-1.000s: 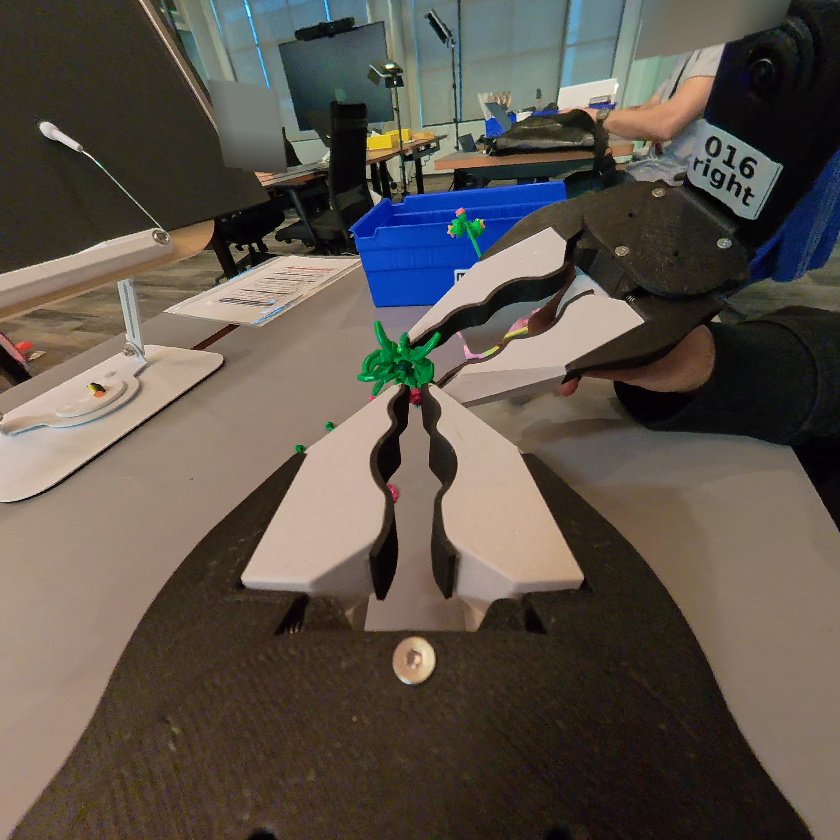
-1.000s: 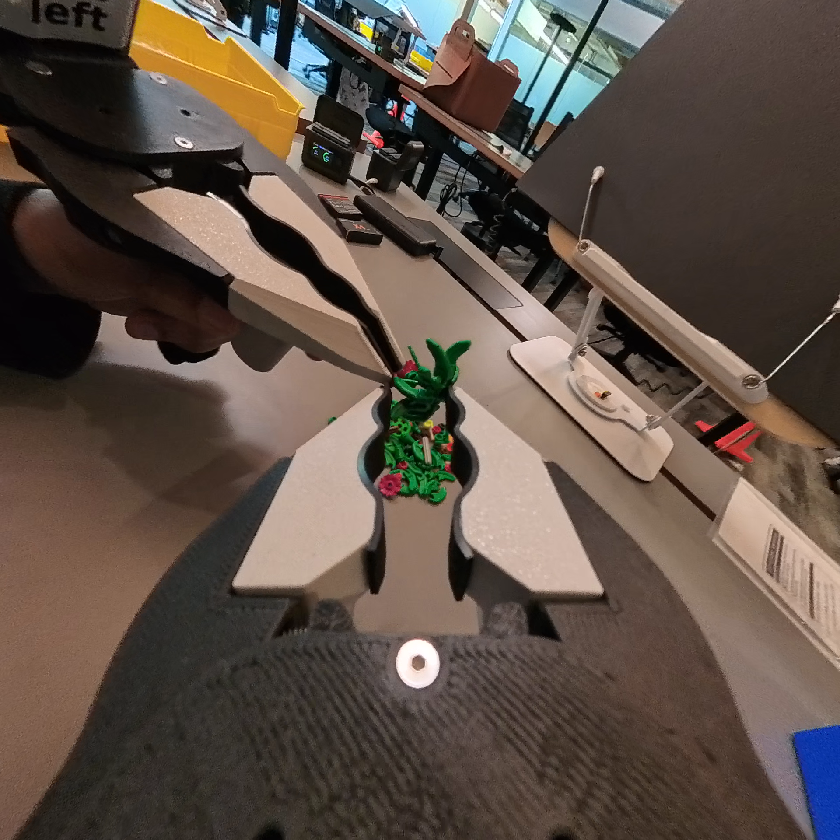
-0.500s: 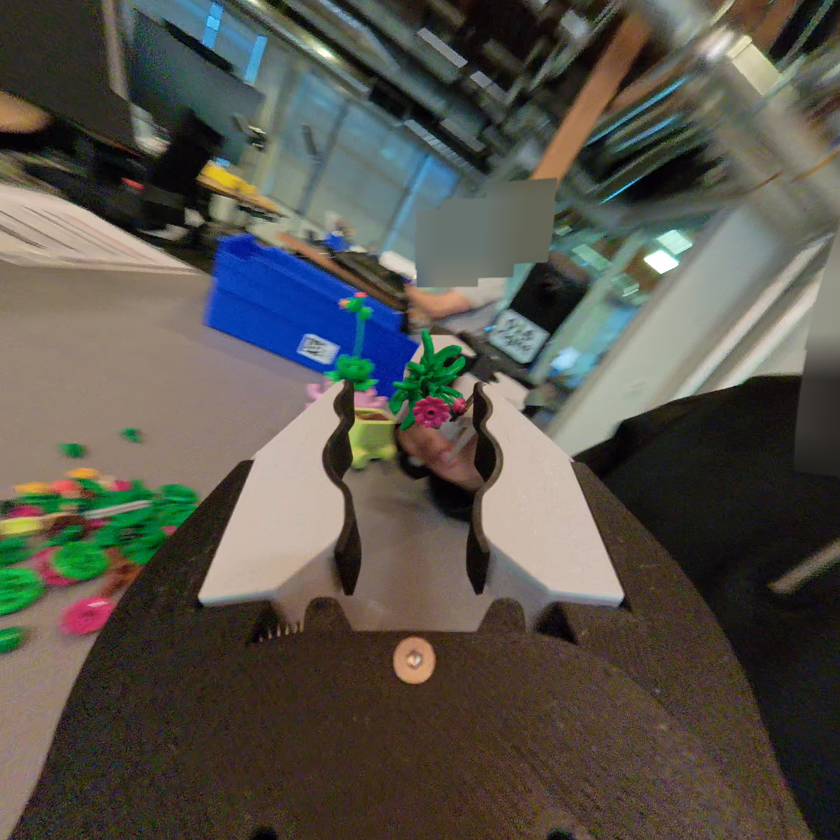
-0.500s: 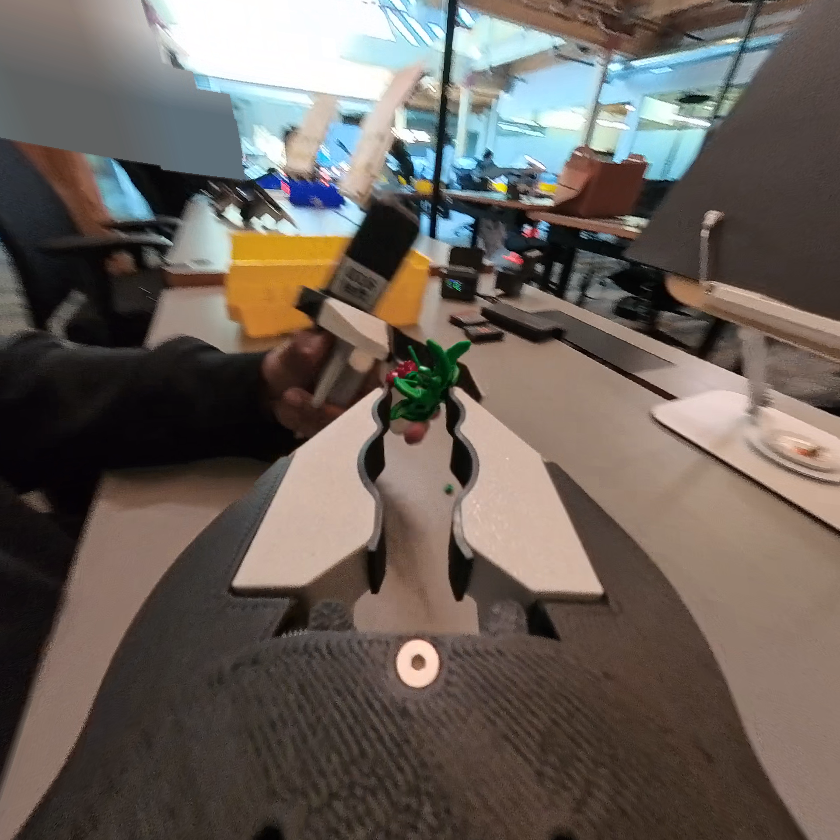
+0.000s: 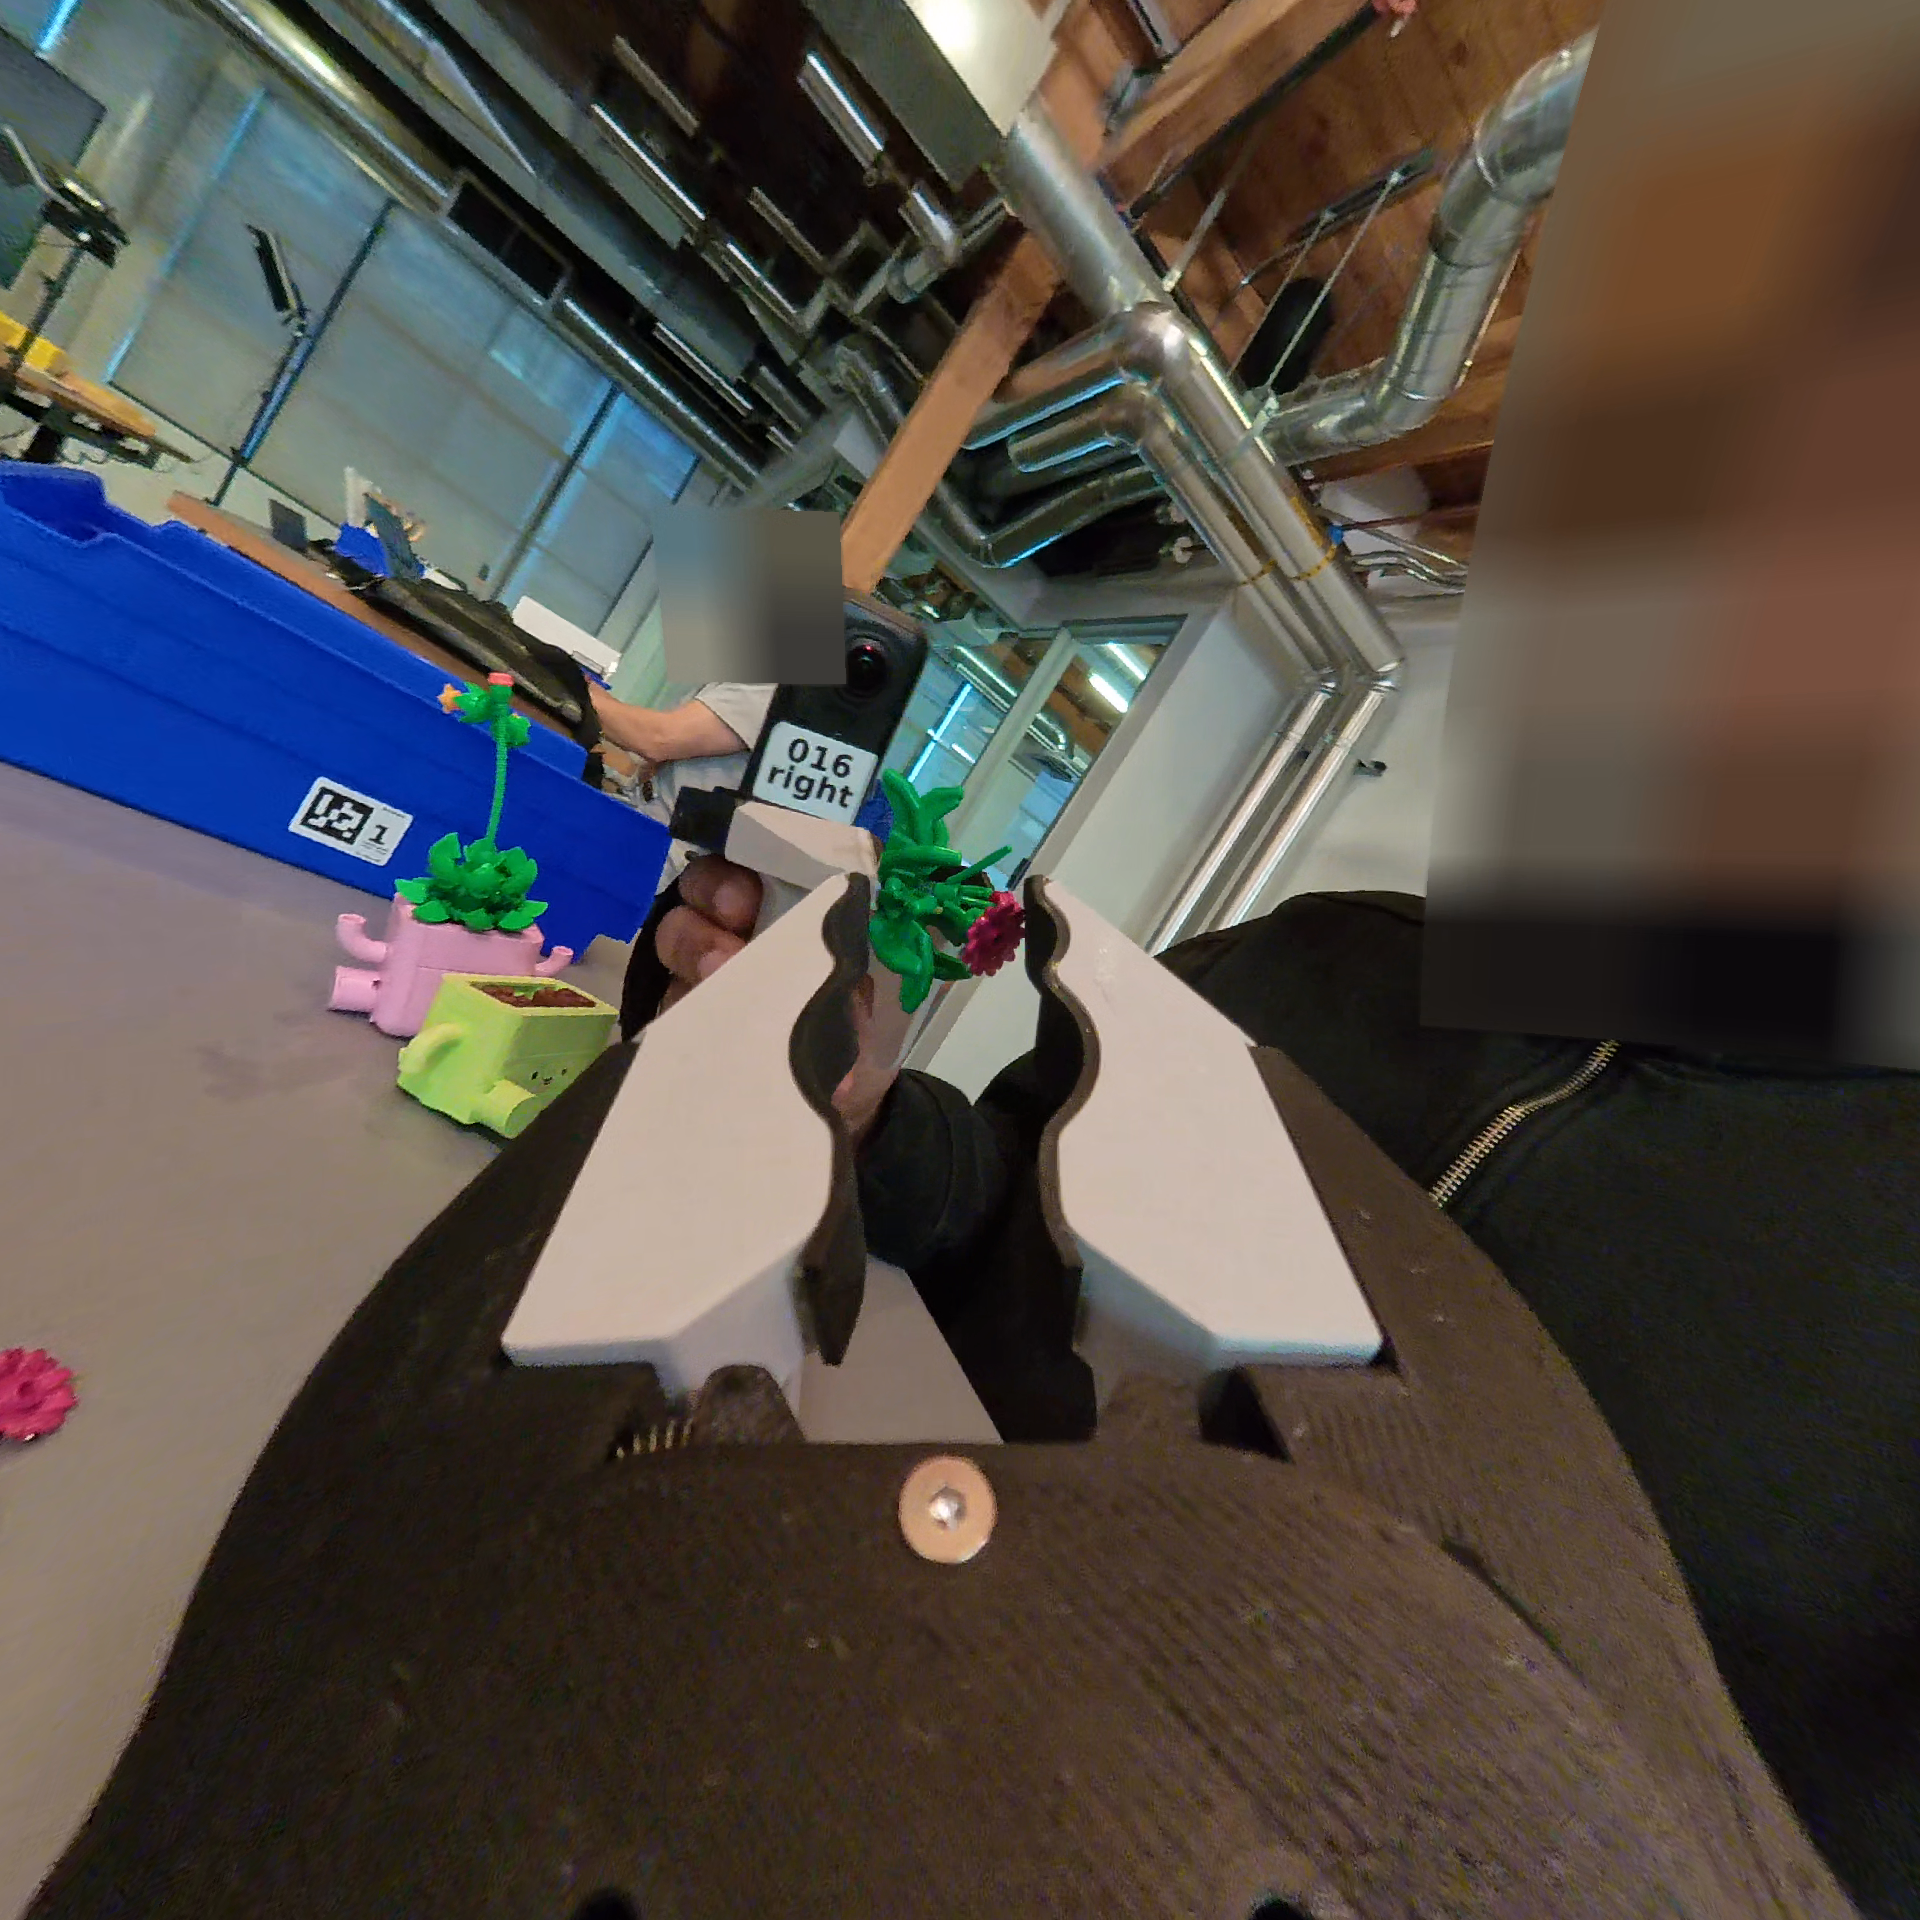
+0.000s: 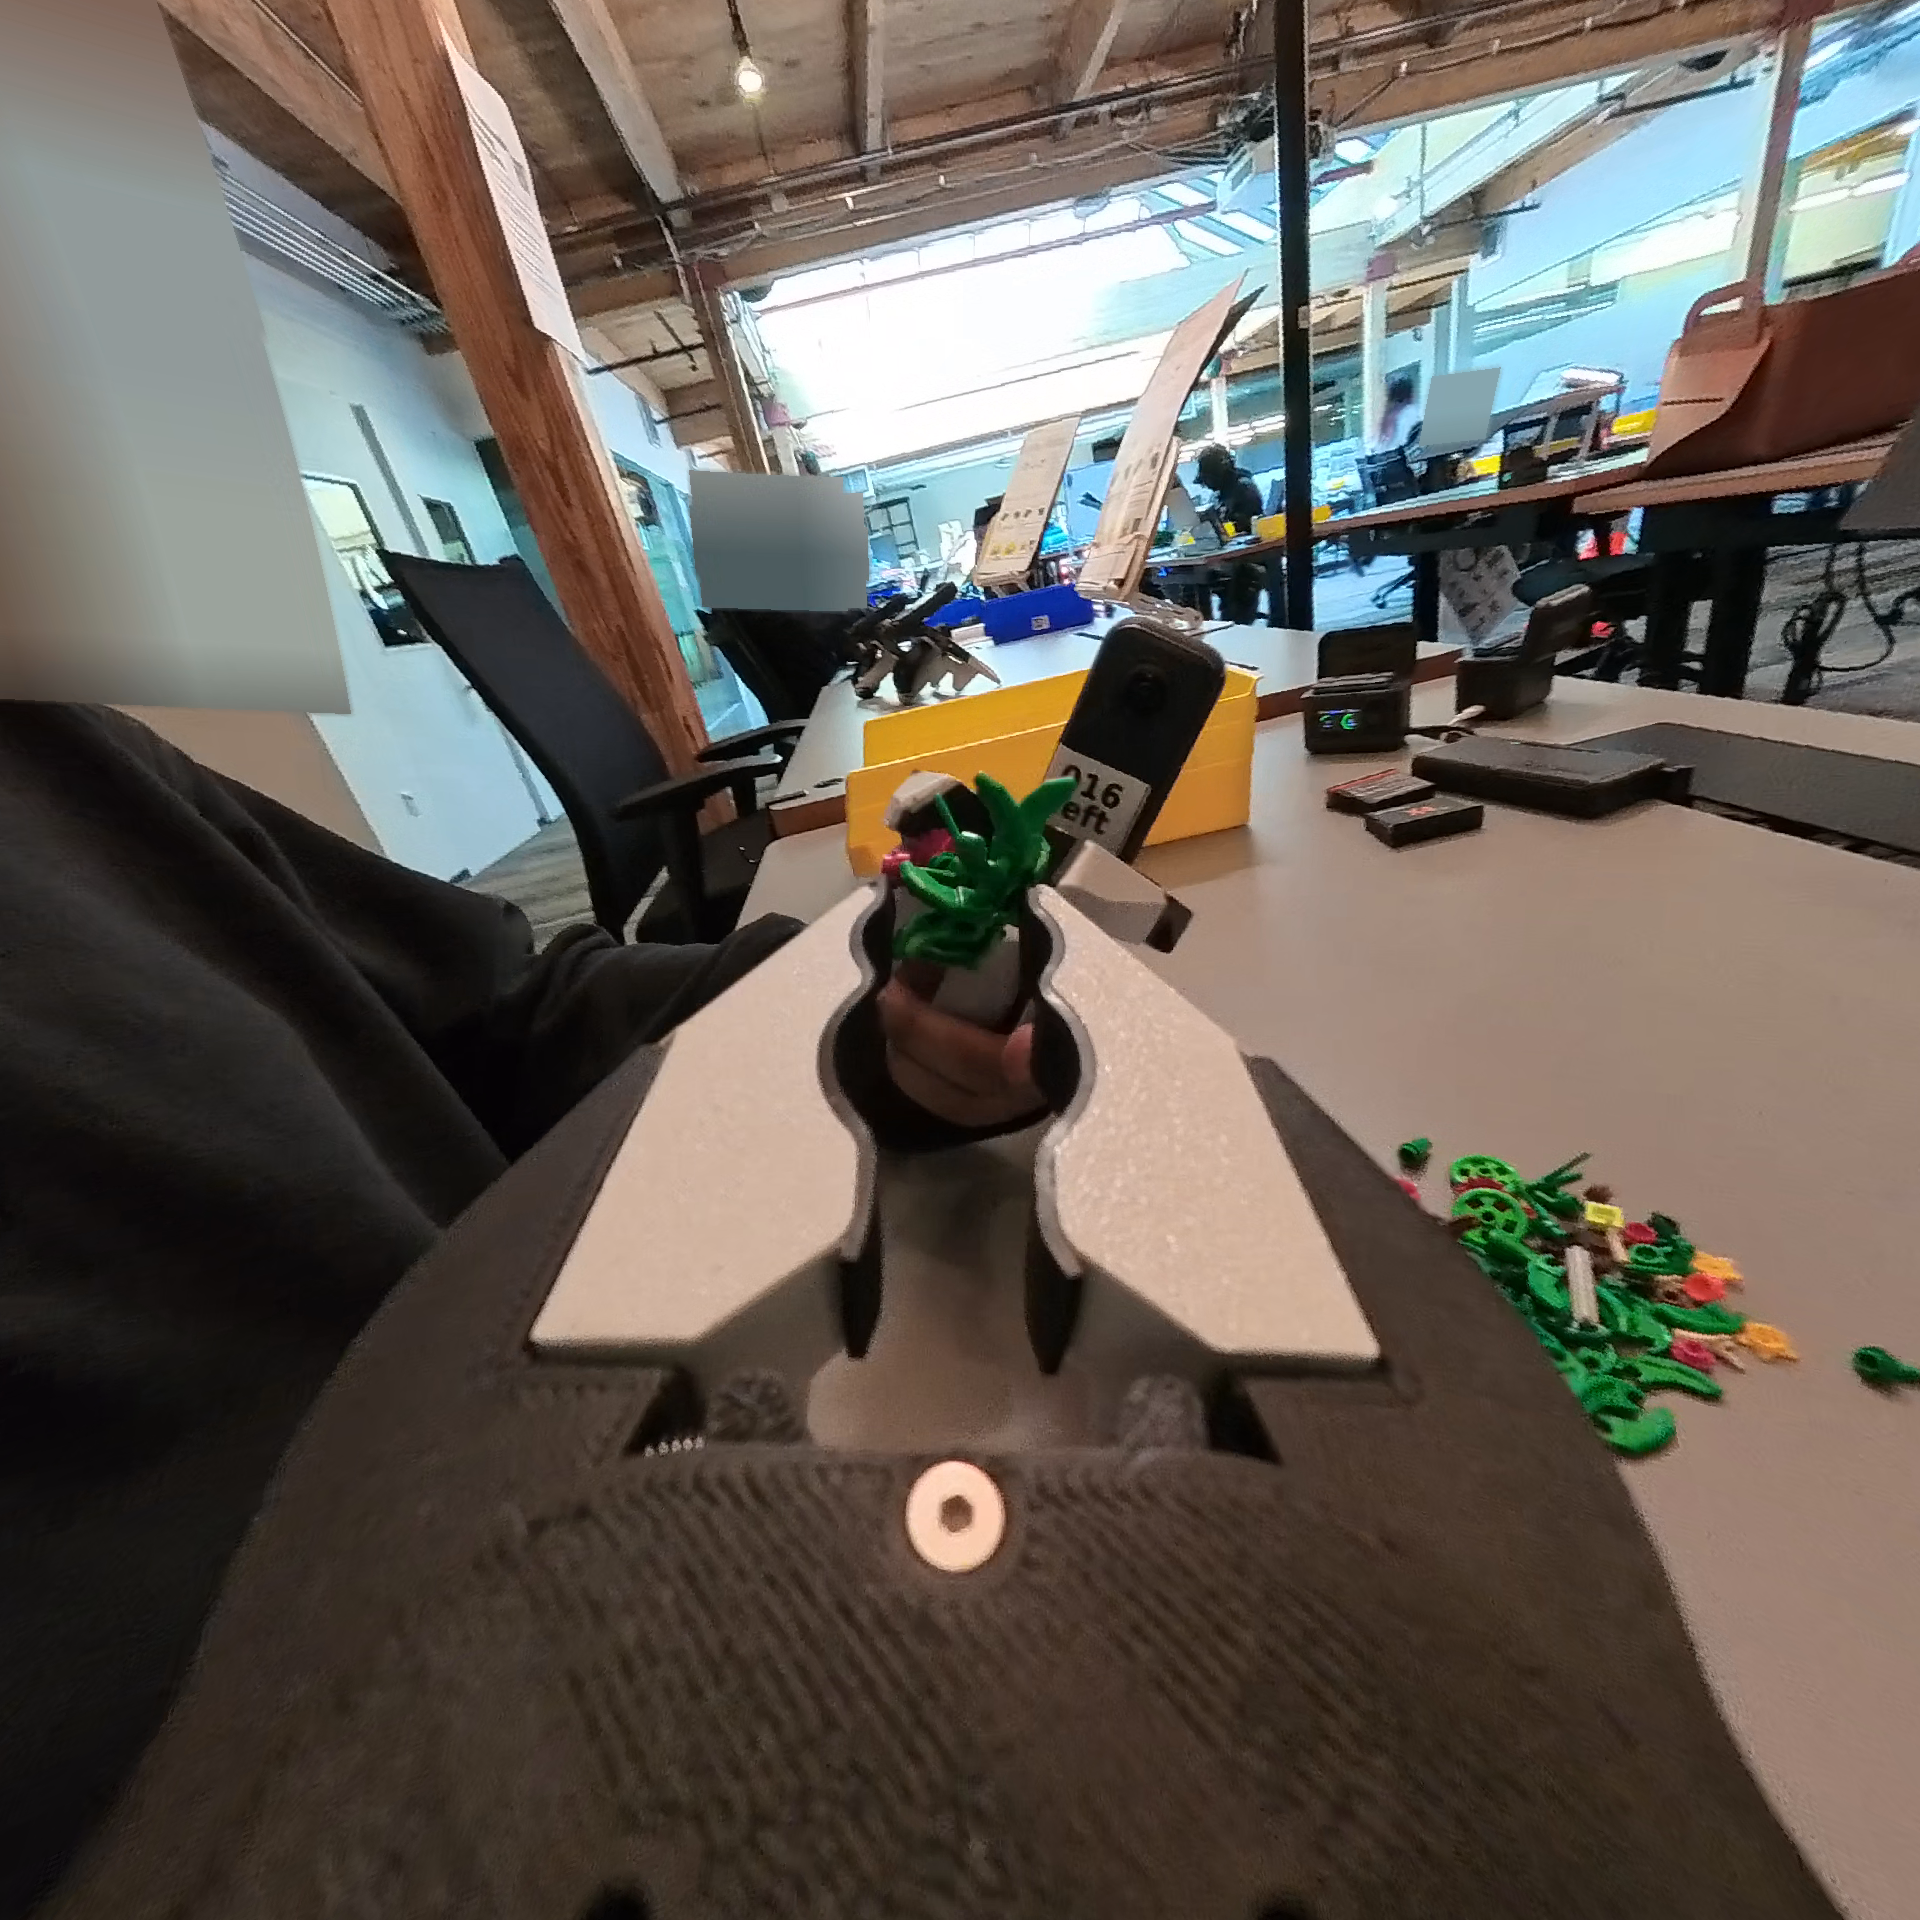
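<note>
Green plastic leaf sprig with a magenta flower (image 6: 971, 883), pinched at the tips of the right tongs (image 6: 956, 909), raised above the grey table (image 6: 1455, 997).
Left tongs (image 5: 940, 909) gape open around the sprig, touching nothing; loose green and red plastic pieces (image 6: 1590, 1278) lie well apart.

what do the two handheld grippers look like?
Identical pair. Left claw and right claw: two pale grey wedge fingers with wavy black pads, on a black textured body with a silver screw. Each carries a black camera with a white label. Black sleeves.
</note>
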`<control>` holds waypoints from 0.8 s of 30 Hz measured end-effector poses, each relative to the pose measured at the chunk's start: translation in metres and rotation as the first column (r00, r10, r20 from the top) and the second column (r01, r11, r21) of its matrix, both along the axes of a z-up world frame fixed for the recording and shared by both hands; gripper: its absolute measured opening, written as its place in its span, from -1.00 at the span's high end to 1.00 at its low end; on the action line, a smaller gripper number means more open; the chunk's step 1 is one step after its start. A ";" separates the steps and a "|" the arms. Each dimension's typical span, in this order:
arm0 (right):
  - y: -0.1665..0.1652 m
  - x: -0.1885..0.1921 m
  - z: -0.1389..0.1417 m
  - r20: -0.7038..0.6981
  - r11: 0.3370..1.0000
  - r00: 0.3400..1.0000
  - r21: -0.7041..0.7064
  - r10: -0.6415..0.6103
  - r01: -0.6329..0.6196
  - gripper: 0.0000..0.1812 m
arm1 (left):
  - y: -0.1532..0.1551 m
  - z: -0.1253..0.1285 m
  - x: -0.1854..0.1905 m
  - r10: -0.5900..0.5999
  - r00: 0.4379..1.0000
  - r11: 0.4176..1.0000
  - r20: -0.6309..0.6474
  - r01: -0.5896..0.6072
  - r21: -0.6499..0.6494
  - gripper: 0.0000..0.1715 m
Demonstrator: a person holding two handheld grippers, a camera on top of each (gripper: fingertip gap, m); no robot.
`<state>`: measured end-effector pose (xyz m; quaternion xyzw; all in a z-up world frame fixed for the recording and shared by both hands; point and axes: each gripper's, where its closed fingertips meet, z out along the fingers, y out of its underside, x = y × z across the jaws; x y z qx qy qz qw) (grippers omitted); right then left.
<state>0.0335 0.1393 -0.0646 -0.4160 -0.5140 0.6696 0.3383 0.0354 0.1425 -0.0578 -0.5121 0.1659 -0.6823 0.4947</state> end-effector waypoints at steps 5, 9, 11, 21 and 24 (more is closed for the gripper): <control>-0.002 0.002 0.002 -0.007 0.998 0.999 -0.045 0.047 -0.047 0.76 | -0.002 0.002 -0.001 -0.012 1.000 1.000 0.020 0.012 0.009 0.76; -0.002 0.002 0.000 0.004 0.998 0.999 -0.043 0.048 -0.048 0.76 | 0.000 0.002 -0.002 0.008 1.000 1.000 0.006 -0.008 0.013 0.75; -0.003 0.001 -0.002 0.014 0.998 0.999 -0.036 0.052 -0.051 0.77 | 0.000 0.002 -0.002 0.010 1.000 1.000 0.008 -0.010 0.014 0.74; -0.006 -0.001 -0.007 0.041 0.999 0.998 -0.002 0.051 -0.051 0.78 | 0.005 -0.004 -0.002 0.047 0.997 0.999 -0.054 -0.047 0.007 0.82; -0.004 -0.003 -0.008 0.050 0.999 0.998 0.008 0.032 -0.032 0.78 | 0.005 -0.005 -0.004 0.082 0.992 0.996 -0.098 -0.079 0.031 0.89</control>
